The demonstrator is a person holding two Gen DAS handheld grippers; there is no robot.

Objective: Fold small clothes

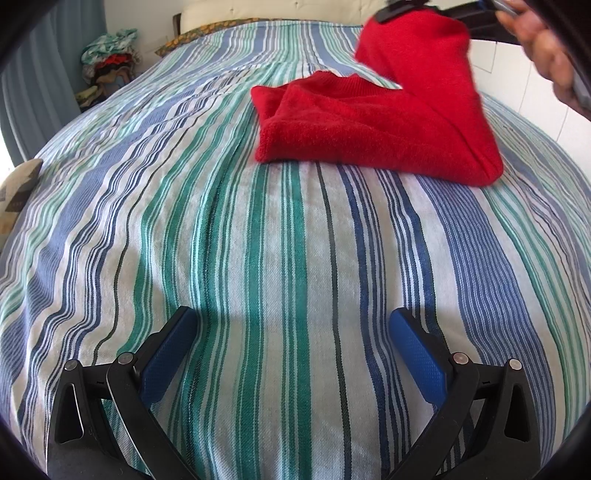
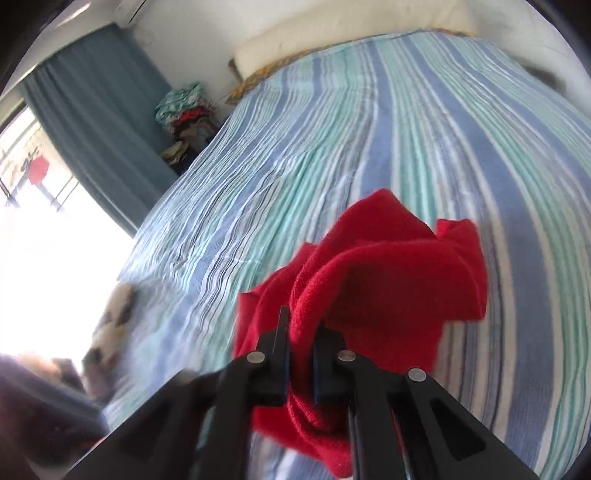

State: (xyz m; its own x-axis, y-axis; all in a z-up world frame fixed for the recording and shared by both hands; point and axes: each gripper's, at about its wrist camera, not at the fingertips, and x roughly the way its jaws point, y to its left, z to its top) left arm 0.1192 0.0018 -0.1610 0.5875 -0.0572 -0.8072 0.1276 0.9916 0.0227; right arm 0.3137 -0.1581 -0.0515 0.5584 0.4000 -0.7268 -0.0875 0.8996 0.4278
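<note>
A red knitted garment (image 1: 373, 133) lies partly folded on the striped bedspread (image 1: 258, 258). Its right end is lifted off the bed. My right gripper (image 1: 391, 9) holds that raised end at the top right of the left wrist view, with a hand (image 1: 543, 48) behind it. In the right wrist view, my right gripper (image 2: 301, 325) is shut on a bunched fold of the red garment (image 2: 388, 280), which hangs below and ahead of it. My left gripper (image 1: 291, 325) hovers open over bare bedspread, well short of the garment, with nothing between its blue pads (image 1: 168, 354).
A pile of mixed clothes (image 2: 188, 118) sits beside the bed at the far left, by a blue curtain (image 2: 99, 122) and a bright window. A cream headboard (image 2: 351, 33) lies at the far end. A patterned cushion (image 1: 18, 195) rests at the left bed edge.
</note>
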